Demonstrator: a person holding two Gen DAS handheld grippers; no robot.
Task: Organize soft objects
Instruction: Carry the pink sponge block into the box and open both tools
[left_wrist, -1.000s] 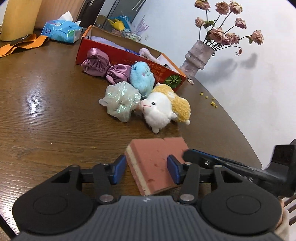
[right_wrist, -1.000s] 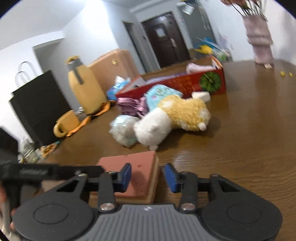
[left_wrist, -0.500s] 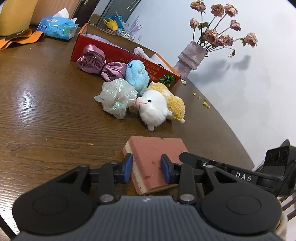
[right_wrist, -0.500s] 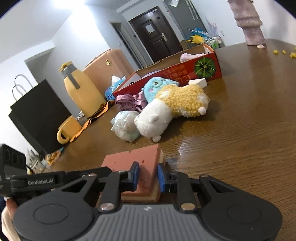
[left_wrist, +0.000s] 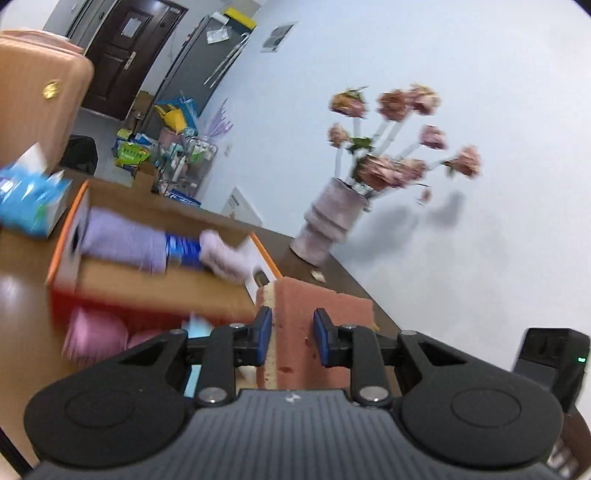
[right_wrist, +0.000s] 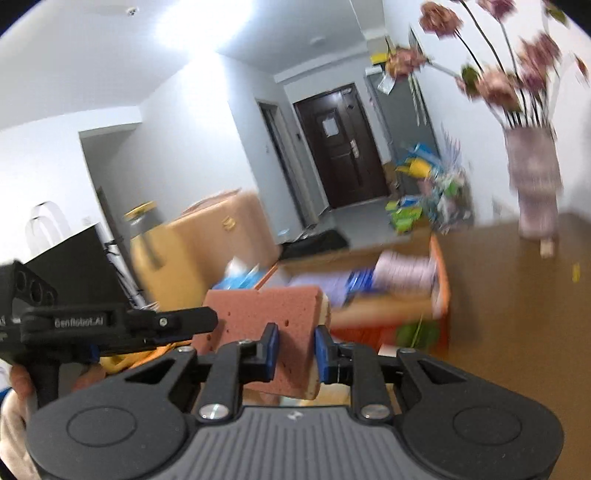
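A pink sponge (left_wrist: 317, 299) with a pale underside hangs in the air above the table, gripped from both ends. My left gripper (left_wrist: 291, 329) has its blue pads pressed on it, the jaws still closing and squeezing it. My right gripper (right_wrist: 295, 345) is shut on the sponge (right_wrist: 266, 306) from the other side. The left gripper's finger (right_wrist: 166, 323) shows at the left of the right wrist view. Beyond the sponge lies the red box (left_wrist: 59, 254) with fluffy purple items (left_wrist: 122, 240) inside. The picture is blurred.
Pink satin cloth (left_wrist: 96, 336) and a bit of blue plush (left_wrist: 195, 325) lie in front of the box. A vase of dried roses (left_wrist: 328, 225) stands on the table's far right. A blue tissue pack (left_wrist: 29, 206) sits left. A hand (right_wrist: 22, 380) holds the left gripper.
Both grippers closed on the sponge and lifted it off the table toward the red box. The plush toys dropped out of view below.
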